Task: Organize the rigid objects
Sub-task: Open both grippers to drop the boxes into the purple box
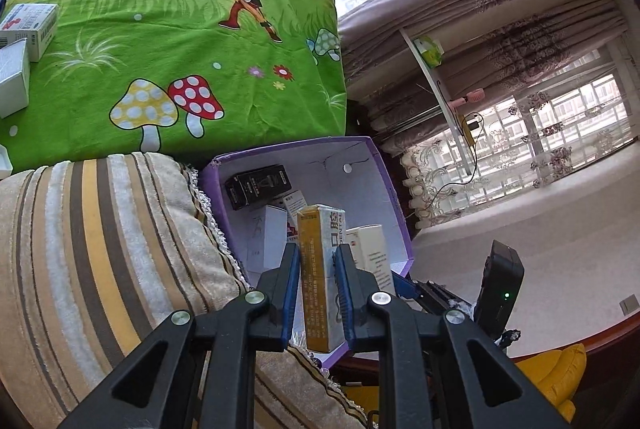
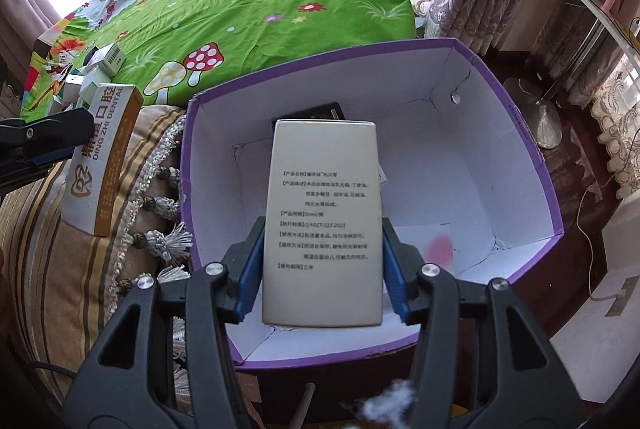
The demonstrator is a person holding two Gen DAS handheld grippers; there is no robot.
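My left gripper (image 1: 317, 249) is shut on a tall yellow and white dental box (image 1: 320, 269), held upright over the near edge of an open purple cardboard box (image 1: 384, 189). Inside that box lie a black box (image 1: 256, 185) and a few white ones. My right gripper (image 2: 322, 229) is shut on a flat silver-grey box (image 2: 324, 221) with printed text, hanging above the purple box (image 2: 516, 133); a black box (image 2: 316, 111) shows beyond it. In the right wrist view the left gripper (image 2: 60, 149) and its dental box (image 2: 104, 157) are at the left, over the cushion.
A striped, tasselled cushion (image 1: 100, 249) lies against the purple box's left side. Behind is a bed with a green cartoon sheet (image 1: 160, 29), with several small boxes (image 2: 104, 59) on it. Curtains, a white shelf (image 1: 436, 97) and cables stand to the right.
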